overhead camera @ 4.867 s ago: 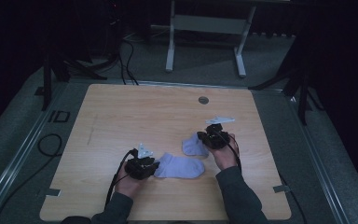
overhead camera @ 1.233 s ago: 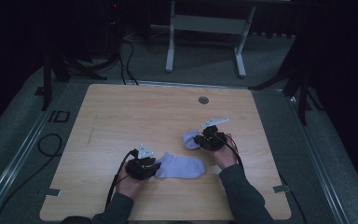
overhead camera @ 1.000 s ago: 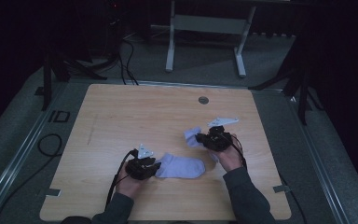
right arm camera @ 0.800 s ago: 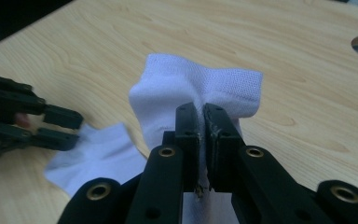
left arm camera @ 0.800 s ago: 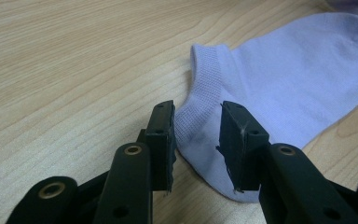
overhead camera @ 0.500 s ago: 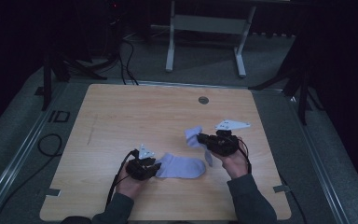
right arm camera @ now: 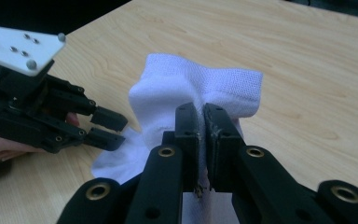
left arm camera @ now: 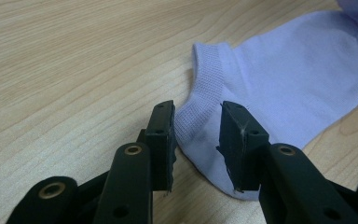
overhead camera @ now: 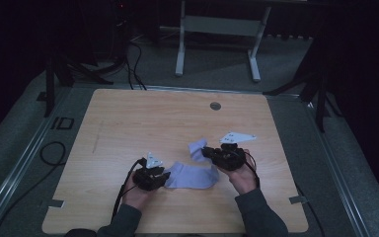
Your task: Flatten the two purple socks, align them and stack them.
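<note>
The left gripper (overhead camera: 164,177) rests low on the bench (overhead camera: 143,123) near its front edge, held in the person's left hand (overhead camera: 135,196); a cable (overhead camera: 121,192) trails back from it along the forearm. In the left gripper view its fingers (left arm camera: 164,135) stand apart, one on each side of the ribbed cuff of the sock (left arm camera: 279,88); the cuff edge lies in the gap between them, and the fingers are not closed on the cloth; whether they touch it cannot be told.

The sock (overhead camera: 192,175) is pale lilac and lies flat on the bench between the two grippers; its cuff end points to the left gripper; its far end is lifted and folded upward.

The right gripper (overhead camera: 208,153) is held in the right hand (overhead camera: 242,177), just above the bench and to the right of the sock; a grey three-cornered plate (overhead camera: 237,138) sits on top of it. In the right gripper view its fingers (right arm camera: 187,135) are pressed together, clamped on a fold of the sock (right arm camera: 191,88); the cloth bunches above the fingertips, raised clear of the bench; the left gripper (right arm camera: 109,126) shows farther off at the left of that view, close beside the flat part of the sock.
</note>
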A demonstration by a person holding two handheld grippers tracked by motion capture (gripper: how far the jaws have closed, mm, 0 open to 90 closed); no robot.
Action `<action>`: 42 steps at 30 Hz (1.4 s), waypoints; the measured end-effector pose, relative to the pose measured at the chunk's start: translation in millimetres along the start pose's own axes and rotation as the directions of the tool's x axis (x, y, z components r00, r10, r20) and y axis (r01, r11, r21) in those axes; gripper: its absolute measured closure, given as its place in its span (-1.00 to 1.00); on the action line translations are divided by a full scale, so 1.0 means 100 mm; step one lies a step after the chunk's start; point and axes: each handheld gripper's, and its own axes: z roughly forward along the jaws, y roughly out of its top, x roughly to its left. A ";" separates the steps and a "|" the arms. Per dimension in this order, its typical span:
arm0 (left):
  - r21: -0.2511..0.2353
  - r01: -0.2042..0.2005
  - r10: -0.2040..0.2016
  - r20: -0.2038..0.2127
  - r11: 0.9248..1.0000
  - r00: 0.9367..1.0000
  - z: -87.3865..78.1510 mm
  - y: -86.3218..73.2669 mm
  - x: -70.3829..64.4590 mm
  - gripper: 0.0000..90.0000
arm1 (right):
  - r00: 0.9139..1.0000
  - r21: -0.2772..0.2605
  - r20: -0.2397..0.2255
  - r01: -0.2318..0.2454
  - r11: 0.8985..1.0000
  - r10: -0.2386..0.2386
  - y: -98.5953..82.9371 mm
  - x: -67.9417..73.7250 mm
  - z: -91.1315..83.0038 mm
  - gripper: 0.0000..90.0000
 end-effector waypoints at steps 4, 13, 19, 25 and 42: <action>-0.007 0.005 -0.005 0.007 1.000 1.000 -0.02 0.00 -0.01 0.45 | 1.000 0.020 -0.023 -0.009 1.000 0.009 -0.09 0.06 0.12 0.87; -0.028 0.012 -0.011 0.031 1.000 0.999 -0.11 0.01 -0.01 0.45 | 0.999 0.034 -0.043 -0.021 0.999 0.023 -0.17 0.14 0.27 0.88; -0.056 0.029 -0.026 0.061 0.998 0.998 -0.18 0.04 0.01 0.44 | 0.998 0.045 -0.050 -0.033 0.998 0.035 -0.23 0.17 0.36 0.88; -0.067 0.016 -0.008 0.117 0.998 0.993 -0.18 0.08 -0.06 0.46 | 0.998 0.059 -0.052 -0.033 0.998 0.036 -0.26 0.20 0.43 0.88; -0.082 0.024 -0.008 0.188 0.996 0.982 -0.10 0.14 -0.12 0.96 | 0.995 0.095 -0.104 0.006 0.995 0.004 -0.30 0.32 0.54 0.74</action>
